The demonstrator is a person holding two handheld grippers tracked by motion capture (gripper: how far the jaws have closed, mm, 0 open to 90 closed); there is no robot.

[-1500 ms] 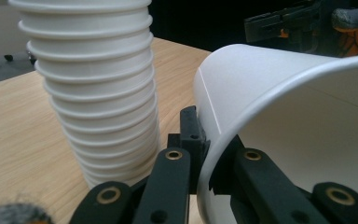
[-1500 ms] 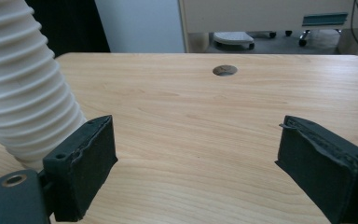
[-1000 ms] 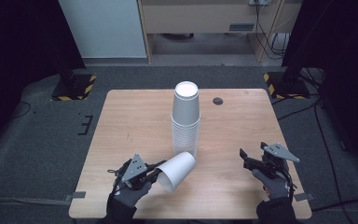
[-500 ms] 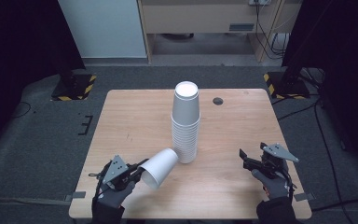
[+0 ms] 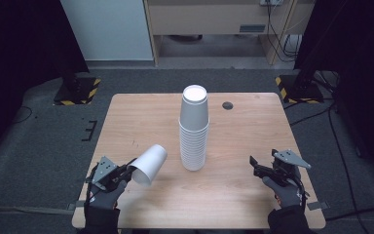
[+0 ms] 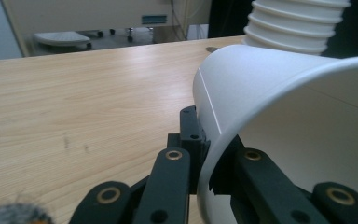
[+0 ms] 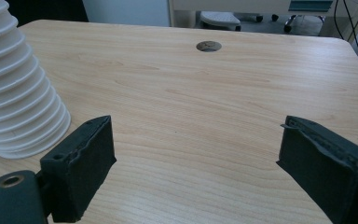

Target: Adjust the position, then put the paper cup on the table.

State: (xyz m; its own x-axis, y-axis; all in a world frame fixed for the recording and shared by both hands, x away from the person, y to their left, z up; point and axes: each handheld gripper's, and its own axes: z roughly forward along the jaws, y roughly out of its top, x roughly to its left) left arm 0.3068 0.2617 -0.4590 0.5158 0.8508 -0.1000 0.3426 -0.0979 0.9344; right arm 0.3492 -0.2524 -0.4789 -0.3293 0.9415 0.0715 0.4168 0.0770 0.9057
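A tall stack of white paper cups [image 5: 194, 131] stands upside down at the middle of the wooden table [image 5: 243, 126]. My left gripper [image 5: 128, 170] is near the front left, shut on the rim wall of a single white cup [image 5: 148, 163] that lies tilted, base pointing toward the stack. In the left gripper view the cup [image 6: 284, 116] is pinched between the black jaws of the left gripper [image 6: 206, 156], with the stack [image 6: 298, 23] behind it. My right gripper [image 5: 256, 166] rests at the front right, open and holding nothing. In its own view the right gripper [image 7: 196, 158] stands wide apart, the stack [image 7: 18, 93] to its left.
A small dark round hole [image 5: 228, 105] sits in the tabletop at the back right of the stack. Striped black-and-yellow stand feet [image 5: 75, 90] rest on the floor beyond the table's far corners. Bare wood lies between the stack and the right gripper.
My left hand has carried the single cup leftward along the front of the table, away from the stack. The right hand has stayed where it was.
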